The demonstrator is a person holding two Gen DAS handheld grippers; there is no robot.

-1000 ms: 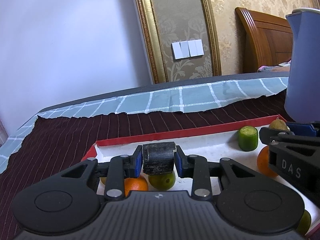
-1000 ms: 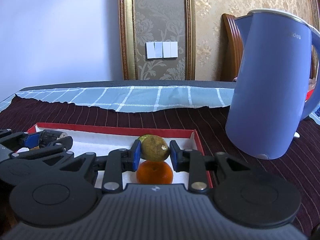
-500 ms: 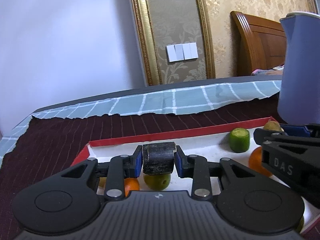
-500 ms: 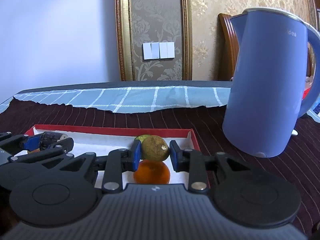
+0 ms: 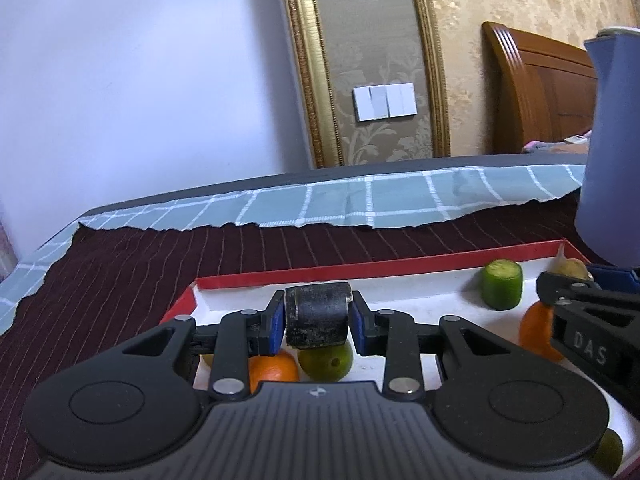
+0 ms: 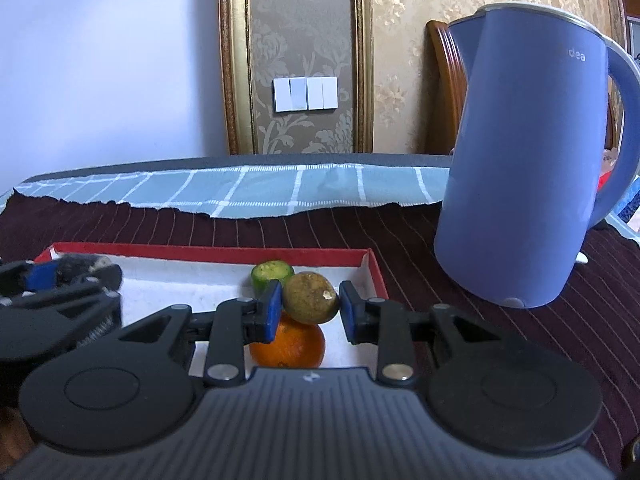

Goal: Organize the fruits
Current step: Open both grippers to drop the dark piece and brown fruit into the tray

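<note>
Left gripper (image 5: 318, 322): pinching a dark stubby chunk (image 5: 317, 314) betw. blue pads, up over the red tray (image 5: 360, 271). Green fruit (image 5: 326, 360) & an orange (image 5: 273, 367) right under it in the tray.

Right gripper (image 6: 308, 306): pinching a brown-green fruit (image 6: 311, 297), another orange (image 6: 289, 344) just below, cut green piece (image 6: 269, 276) just behind.

Blue kettle (image 6: 524, 160) off to the right of the right gripper, near the tray edge.

Could go wrong: round fruit prob. slips out if the squeeze goes soft, then rolls off the tray. Grippers close side by side, could bump. Swinging right could knock the kettle.
</note>
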